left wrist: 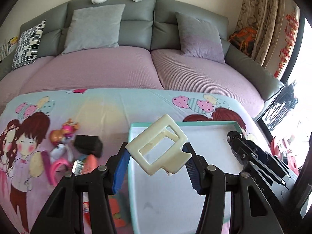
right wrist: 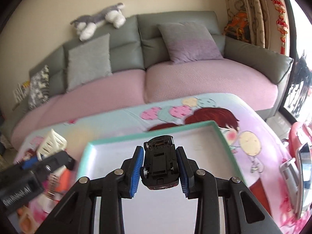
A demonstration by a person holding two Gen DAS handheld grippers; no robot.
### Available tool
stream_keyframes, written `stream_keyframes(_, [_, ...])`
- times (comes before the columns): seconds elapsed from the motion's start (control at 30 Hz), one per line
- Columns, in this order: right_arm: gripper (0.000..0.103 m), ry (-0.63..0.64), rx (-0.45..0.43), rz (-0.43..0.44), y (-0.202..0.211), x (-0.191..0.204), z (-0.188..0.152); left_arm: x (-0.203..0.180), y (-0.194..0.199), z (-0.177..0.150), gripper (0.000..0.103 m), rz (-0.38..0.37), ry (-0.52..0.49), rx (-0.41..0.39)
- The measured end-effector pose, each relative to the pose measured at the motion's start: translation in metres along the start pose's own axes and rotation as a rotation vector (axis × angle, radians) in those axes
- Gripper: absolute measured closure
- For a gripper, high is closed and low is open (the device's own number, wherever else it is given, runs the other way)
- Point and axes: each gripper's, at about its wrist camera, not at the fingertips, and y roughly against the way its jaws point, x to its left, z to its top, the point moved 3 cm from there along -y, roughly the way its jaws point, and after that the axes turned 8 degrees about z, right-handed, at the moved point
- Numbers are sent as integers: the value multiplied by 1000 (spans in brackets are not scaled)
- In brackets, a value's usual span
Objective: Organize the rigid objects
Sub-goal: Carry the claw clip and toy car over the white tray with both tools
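Two items carried above shallow teal-rimmed white tray [right wrist: 218, 130]: cream plastic claw hair clip [left wrist: 158, 148] clamped in left gripper [left wrist: 157, 167]; black toy car [right wrist: 160, 163], underside up, long axis along fingers, clamped in right gripper [right wrist: 160, 173]. Tray lies directly below-ahead.

Left hand-held gripper [left wrist: 157, 167] clamping cream hair claw clip [left wrist: 158, 150], above teal-rimmed tray [left wrist: 195, 123], toy pile [left wrist: 78, 152] left

table [left wrist: 120, 105] w/ cartoon cloth | on it: teal tray [left wrist: 136, 125], toy pile [left wrist: 78, 156] at left
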Motion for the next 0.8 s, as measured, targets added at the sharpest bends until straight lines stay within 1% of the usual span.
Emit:
stream_keyframes(0.07, [66,-12,13,-8,-4,-9,-2,-7,-11,0,46,5,-4,15])
stream_keyframes(0.17, [66,-26,46,-17,-14,-19,-5,-17,-23,0,46,-7,3,33])
stream_keyframes(0.27, [66,-28,68,-37,-22,-24,-9,-24,-33,-1,46,3,-8,44])
stream_keyframes(0.33, [66,-44,82,-31,-27,-30,-12,-28,-41,-4,46,9,-14,59])
stream_keyframes(0.57, [66,-38,137,-57,-39,-37,-21,-36,-65,-14,46,34,-25,117])
stream_keyframes(0.7, [66,-60,151,-64,-42,-44,-24,-35,-76,-19,46,35,-12,148])
stream_keyframes(0.8, [66,-64,161,-76,-44,-48,-25,-36,-79,-21,46,40,-14,156])
